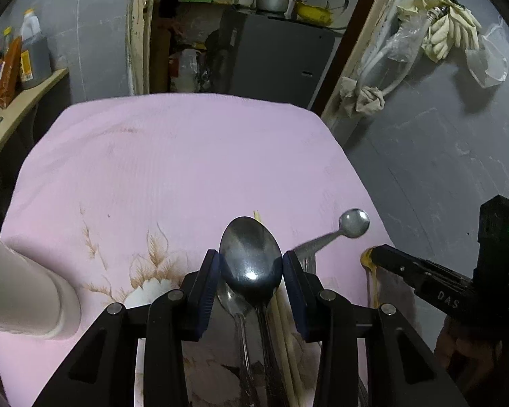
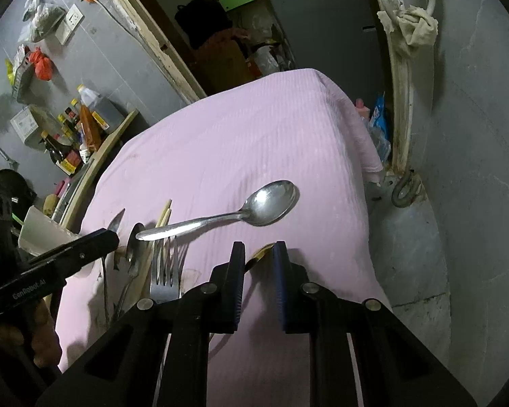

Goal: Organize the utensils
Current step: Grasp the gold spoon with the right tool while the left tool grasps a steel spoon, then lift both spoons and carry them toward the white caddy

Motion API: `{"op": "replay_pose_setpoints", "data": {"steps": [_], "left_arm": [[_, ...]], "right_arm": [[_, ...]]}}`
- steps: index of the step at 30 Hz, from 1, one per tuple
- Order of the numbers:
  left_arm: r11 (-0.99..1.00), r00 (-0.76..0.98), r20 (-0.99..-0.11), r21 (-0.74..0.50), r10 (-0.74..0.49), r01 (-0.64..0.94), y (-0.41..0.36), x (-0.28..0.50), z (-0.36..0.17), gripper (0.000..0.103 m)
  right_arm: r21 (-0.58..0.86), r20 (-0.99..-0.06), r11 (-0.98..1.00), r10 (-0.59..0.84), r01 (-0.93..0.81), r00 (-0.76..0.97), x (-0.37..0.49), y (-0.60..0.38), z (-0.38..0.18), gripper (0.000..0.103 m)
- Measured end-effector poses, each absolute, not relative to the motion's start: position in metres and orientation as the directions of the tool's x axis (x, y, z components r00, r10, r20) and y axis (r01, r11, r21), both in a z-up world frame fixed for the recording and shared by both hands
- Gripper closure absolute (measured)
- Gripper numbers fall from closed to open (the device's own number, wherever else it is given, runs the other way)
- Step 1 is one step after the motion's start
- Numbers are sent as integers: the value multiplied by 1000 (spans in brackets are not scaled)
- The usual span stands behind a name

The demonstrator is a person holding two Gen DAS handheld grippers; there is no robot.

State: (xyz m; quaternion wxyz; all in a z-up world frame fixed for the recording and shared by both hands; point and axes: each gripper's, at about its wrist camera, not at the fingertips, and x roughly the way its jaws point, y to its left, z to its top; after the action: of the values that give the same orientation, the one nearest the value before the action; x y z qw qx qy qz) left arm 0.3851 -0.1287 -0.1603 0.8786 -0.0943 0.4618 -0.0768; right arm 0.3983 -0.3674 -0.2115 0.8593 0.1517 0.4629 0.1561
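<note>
With the large spoon (image 1: 251,254) clamped by its bowl in the left gripper (image 1: 251,264) just above the chopsticks (image 1: 281,308), slippage is risked, while the right gripper (image 2: 258,264) is narrowed around a gold handle (image 2: 259,253).

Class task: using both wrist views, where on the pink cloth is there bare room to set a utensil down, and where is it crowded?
Free: the far half of the pink cloth, beyond the large spoon. Crowded: the near edge, with fork, chopsticks and long spoon.
</note>
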Motion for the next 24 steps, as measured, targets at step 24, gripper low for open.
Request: {"op": "replay_pose_setpoints", "data": {"steps": [24], "left_arm": [[969,389,-887,-226,-248,101,-144,384,-191,64]], "right_arm": [[500,-768,858,501,-116,399,392,-362,-227,85]]}}
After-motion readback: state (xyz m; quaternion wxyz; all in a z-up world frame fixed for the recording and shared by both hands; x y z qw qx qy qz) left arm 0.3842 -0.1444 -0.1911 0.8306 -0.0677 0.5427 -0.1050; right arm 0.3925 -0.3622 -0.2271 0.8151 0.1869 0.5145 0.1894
